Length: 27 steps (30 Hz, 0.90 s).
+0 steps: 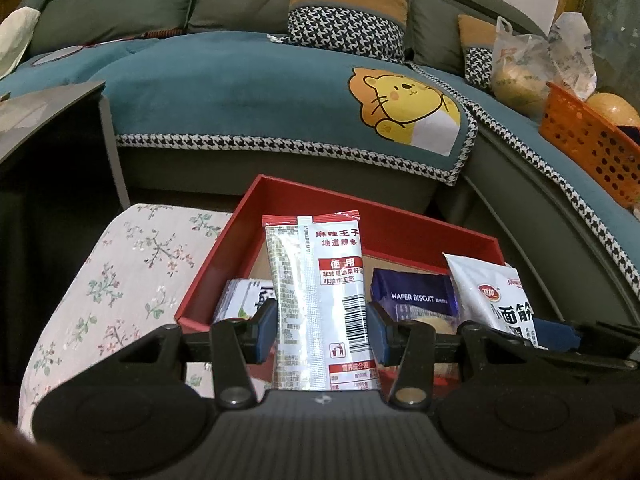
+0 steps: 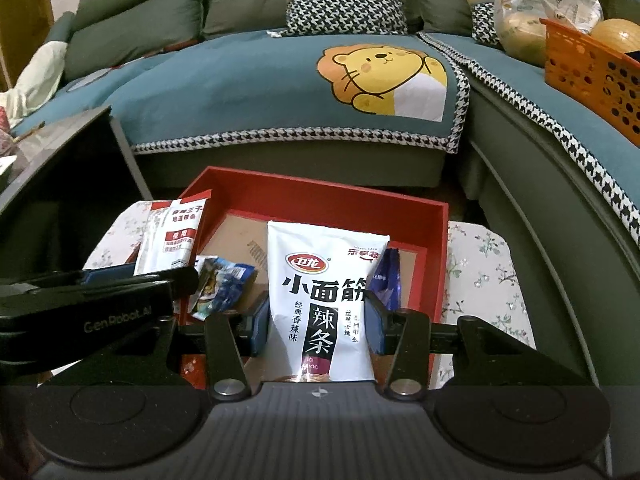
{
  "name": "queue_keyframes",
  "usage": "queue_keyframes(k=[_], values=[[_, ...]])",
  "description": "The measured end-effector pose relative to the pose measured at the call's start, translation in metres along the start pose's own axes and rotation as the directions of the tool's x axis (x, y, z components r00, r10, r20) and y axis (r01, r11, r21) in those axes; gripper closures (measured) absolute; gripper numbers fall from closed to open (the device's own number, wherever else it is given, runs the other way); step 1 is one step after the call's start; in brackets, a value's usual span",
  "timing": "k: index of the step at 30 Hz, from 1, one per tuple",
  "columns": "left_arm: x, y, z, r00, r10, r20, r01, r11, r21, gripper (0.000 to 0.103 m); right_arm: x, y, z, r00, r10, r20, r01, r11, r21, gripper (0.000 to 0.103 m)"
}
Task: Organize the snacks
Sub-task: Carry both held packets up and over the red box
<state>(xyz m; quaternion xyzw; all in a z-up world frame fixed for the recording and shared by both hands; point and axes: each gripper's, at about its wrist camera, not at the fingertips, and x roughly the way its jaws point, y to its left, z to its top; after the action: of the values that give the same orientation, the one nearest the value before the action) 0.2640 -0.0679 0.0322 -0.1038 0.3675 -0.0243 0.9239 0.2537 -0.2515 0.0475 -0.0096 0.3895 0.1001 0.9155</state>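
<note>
Snacks: two packets are held up over the near edge of a red box (image 2: 438,240), one in each gripper.
Left gripper (image 1: 322,326): clenched on a silver spicy-strip packet (image 1: 316,300), its back with the barcode facing the camera, upright between the blue pads.
Right gripper (image 2: 318,326): clamped on a white gluten-strip bag (image 2: 320,292) with bold black characters, held upright just beside the left one.
Inside the box: a purple wafer biscuit pack (image 1: 414,296) lies on the cardboard floor on the right; a small blue-and-white packet (image 2: 224,280) lies near the left wall.
Under the box: a floral cloth (image 1: 120,280) covers the surface, showing on both sides.
Left of it: a dark grey side table (image 1: 52,120).
Beyond: a green sofa with a teal lion-print cover (image 2: 280,80).
Far right: an orange basket (image 2: 588,60) and plastic bags (image 2: 520,12) sit on the sofa.
</note>
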Motion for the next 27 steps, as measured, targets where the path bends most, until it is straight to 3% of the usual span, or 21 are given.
queue_keyframes(k=[27], values=[[0.039, -0.006, 0.019, 0.999, 0.037, -0.002, -0.037, 0.999, 0.005, 0.048, 0.034, -0.010, 0.015, 1.000, -0.011, -0.013, 0.012, 0.999, 0.050, 0.049]])
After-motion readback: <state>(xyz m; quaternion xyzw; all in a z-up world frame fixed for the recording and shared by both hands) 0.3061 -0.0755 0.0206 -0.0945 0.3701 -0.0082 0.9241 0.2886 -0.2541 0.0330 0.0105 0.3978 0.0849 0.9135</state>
